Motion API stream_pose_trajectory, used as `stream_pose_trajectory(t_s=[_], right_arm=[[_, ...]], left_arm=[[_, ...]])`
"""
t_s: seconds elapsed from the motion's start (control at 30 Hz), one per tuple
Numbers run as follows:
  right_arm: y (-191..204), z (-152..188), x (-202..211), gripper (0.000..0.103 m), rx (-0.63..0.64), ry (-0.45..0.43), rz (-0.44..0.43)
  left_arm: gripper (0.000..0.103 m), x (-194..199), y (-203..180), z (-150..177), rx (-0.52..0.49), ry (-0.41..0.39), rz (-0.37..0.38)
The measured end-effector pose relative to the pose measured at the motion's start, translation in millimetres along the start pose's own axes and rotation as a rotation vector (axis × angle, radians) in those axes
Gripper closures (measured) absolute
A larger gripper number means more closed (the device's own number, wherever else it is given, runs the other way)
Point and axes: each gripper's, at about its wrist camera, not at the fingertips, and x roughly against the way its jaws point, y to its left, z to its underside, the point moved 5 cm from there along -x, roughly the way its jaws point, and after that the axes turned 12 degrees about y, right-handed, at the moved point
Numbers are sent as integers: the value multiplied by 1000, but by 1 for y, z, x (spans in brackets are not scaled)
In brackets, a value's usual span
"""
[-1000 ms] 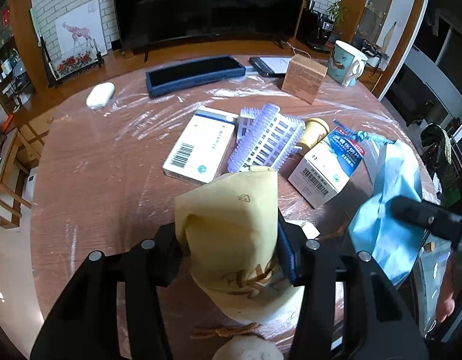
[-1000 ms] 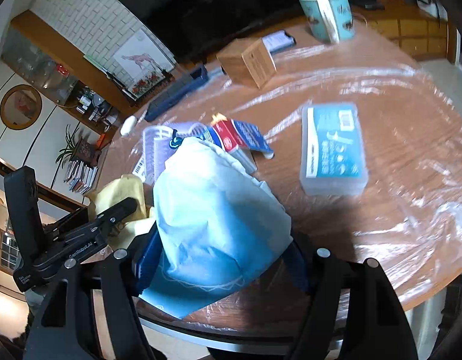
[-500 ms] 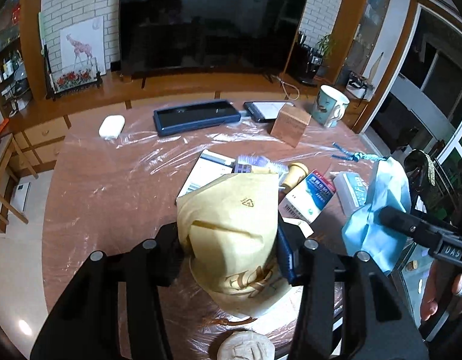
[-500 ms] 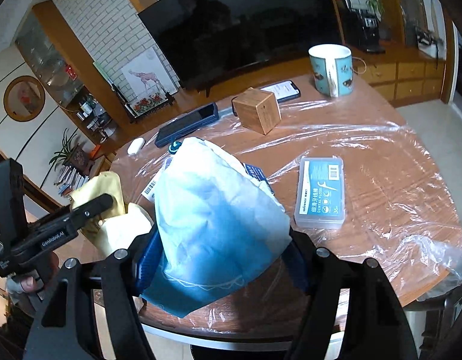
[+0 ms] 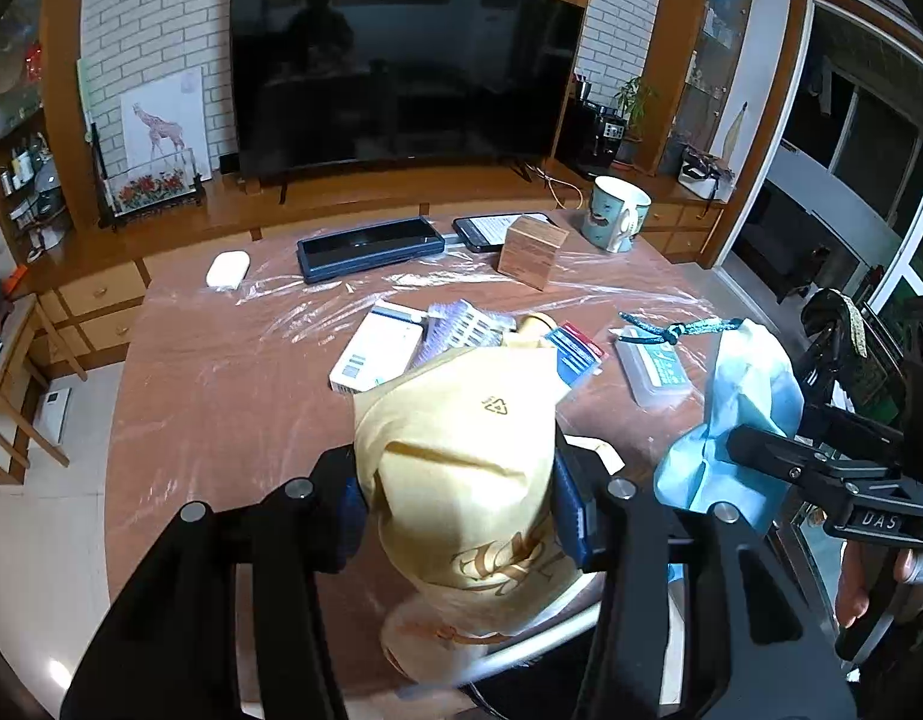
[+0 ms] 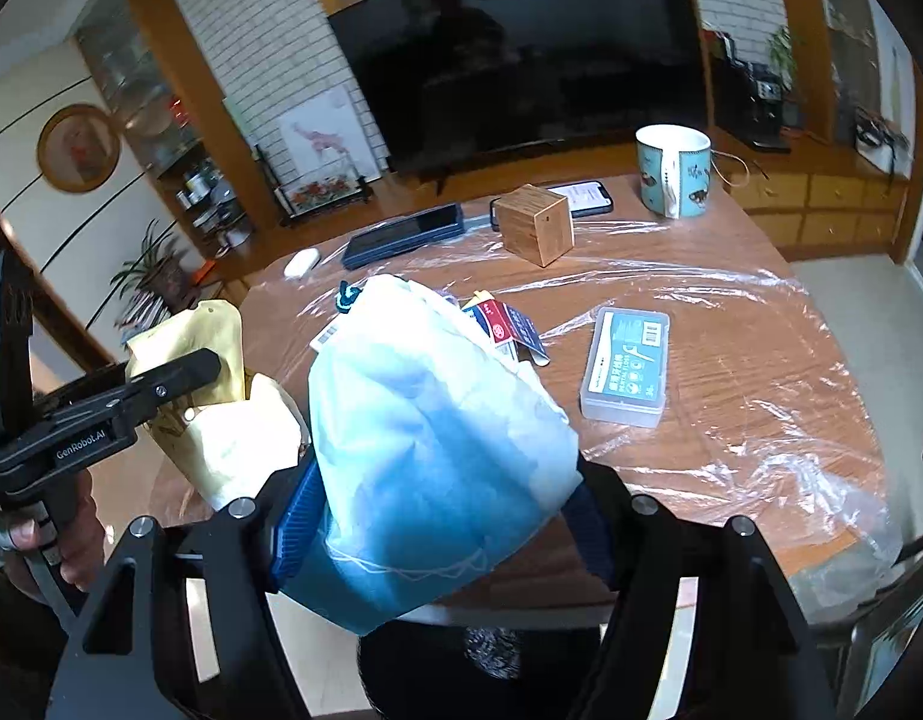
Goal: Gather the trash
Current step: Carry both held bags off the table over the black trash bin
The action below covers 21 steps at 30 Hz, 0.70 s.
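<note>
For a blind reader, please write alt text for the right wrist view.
The right gripper clamps a light blue bag above a plastic-covered wooden table. At left, the left gripper holds a yellow bag.

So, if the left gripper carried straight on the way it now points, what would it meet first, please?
Probably the cluster of boxes on the table: the left gripper, shut on the yellow bag, aims down at the white medicine box. Depth is unclear.
</note>
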Motion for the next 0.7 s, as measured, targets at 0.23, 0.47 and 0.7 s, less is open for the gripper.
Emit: stream_pose_trajectory(t_s=[0.23,0.47,0.7], right_arm=[[-11,31,24,34,67,25,-10],[-13,69,24,34,151,105,-16],[-10,102,4,34,216,188,11]], left_arm=[[52,11,-28,36,21,27,-8],[52,11,-52,76,21,74,-10],[52,-5,-69,106,0,124,-22]])
